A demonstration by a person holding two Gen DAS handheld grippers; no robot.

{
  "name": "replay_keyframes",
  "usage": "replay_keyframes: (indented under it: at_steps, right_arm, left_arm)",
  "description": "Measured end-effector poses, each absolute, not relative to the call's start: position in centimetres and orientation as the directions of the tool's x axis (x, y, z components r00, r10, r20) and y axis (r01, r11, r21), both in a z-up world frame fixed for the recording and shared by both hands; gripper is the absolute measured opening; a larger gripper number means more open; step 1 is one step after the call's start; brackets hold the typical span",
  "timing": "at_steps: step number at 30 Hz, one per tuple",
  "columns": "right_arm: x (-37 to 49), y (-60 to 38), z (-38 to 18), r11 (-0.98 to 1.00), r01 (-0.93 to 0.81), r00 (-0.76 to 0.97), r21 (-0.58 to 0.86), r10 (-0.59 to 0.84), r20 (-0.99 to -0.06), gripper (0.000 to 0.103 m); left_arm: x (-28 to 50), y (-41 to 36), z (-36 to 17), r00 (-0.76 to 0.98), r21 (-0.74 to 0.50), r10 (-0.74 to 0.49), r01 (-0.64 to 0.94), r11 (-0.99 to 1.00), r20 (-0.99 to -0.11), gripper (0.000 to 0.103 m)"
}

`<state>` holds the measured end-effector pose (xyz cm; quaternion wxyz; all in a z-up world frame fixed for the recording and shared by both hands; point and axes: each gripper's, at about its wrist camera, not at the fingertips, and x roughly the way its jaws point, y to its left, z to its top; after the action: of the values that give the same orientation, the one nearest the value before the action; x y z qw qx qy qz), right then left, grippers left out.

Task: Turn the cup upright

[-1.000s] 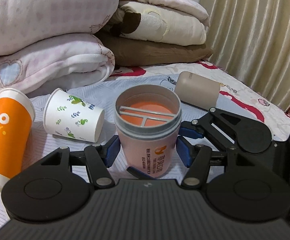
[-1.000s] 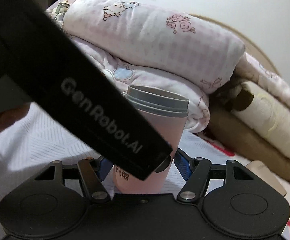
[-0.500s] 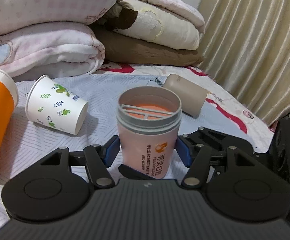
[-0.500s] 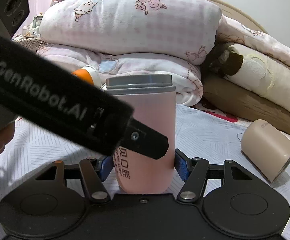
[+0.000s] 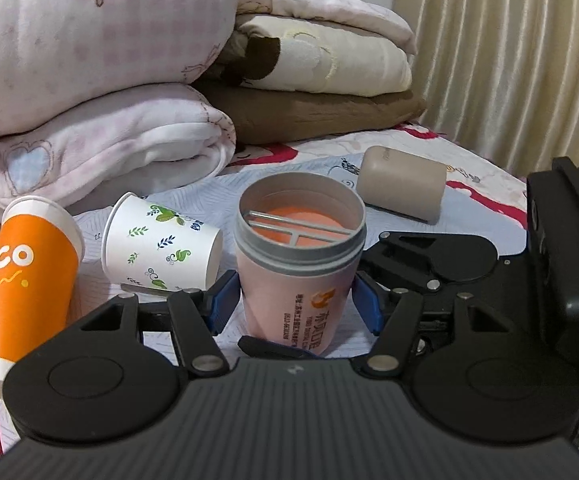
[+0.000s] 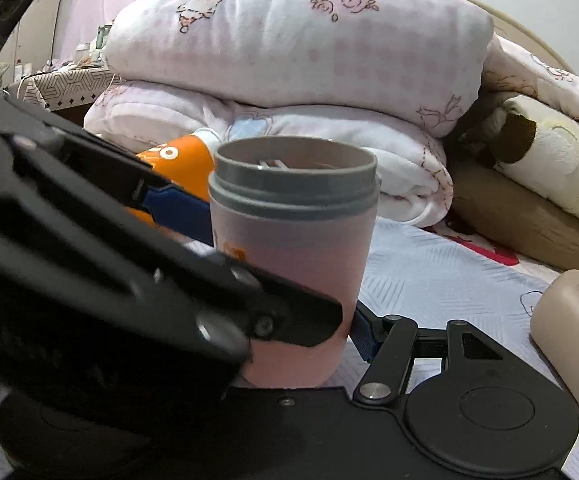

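Now the left hand-held gripper (image 5: 295, 306) stands open, blue pads just clear of the pink cup (image 5: 299, 256), which stands upright on the bed (image 5: 481, 196), mouth up, long axis vertical. Right hand-held gripper (image 6: 297, 332) brackets it too; whether it grips, I cannot tell.

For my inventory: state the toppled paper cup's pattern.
White with green and blue leaf sprigs; left wrist view shows it best.

Premises: a home bedroom. Evidence: a bed (image 5: 469, 184) with a printed sheet, folded quilts (image 5: 89, 60) and blankets (image 5: 321, 68) stacked at its head, and a pleated cream curtain (image 5: 521, 60) alongside. A cluttered side table (image 6: 61, 84) with a patterned cloth stands behind.
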<state>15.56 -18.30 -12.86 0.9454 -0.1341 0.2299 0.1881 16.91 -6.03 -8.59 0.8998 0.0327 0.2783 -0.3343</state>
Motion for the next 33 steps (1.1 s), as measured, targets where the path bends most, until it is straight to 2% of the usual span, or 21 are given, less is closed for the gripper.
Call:
replay_keyframes:
  at_steps: [4,7,15,18,24,28,33]
  right_arm:
    - [15.3,-18.3,-12.7,0.888,-0.418,0.826,-0.189,0.285,-0.486,0.072]
    - [15.2,-18.7,-12.4,0.893,-0.407,0.834,-0.189,0.280,-0.475,0.081]
    - [14.8,-18.7,-12.0,0.891,-0.406,0.839,-0.204,0.275,-0.469,0.082]
    - [14.6,-19.0,-12.0,0.902,-0.384,0.845,-0.196,0.258,-0.469,0.090]
    - [12.9,-20.3,-12.1,0.938,-0.333,0.838,-0.092,0.250,-0.485,0.090]
    - [11.5,-21.1,-11.4,0.956,-0.293,0.830,-0.011,0.249,-0.498,0.090]
    - [9.8,-21.2,-9.5,0.968,-0.252,0.830,-0.012,0.209,-0.517,0.090]
  left_arm:
    - [17.0,-6.1,-8.5,0.593,-0.135,-0.594,0.637,0.759,-0.544,0.064]
    - [17.0,-6.2,-8.7,0.579,-0.147,-0.596,0.638,0.756,-0.556,0.073]
    - [17.6,-5.1,-8.6,0.556,-0.229,-0.617,0.611,0.758,-0.558,0.075]
    - [17.6,-4.8,-8.5,0.554,-0.240,-0.602,0.589,0.772,-0.575,0.079]
    - [16.7,-4.3,-7.9,0.530,-0.266,-0.566,0.537,0.800,-0.631,0.079]
    - [15.1,-3.6,-7.0,0.549,-0.291,-0.513,0.442,0.848,-0.660,0.079]
    - [12.8,-3.0,-4.6,0.574,-0.255,-0.437,0.372,0.893,-0.693,0.079]
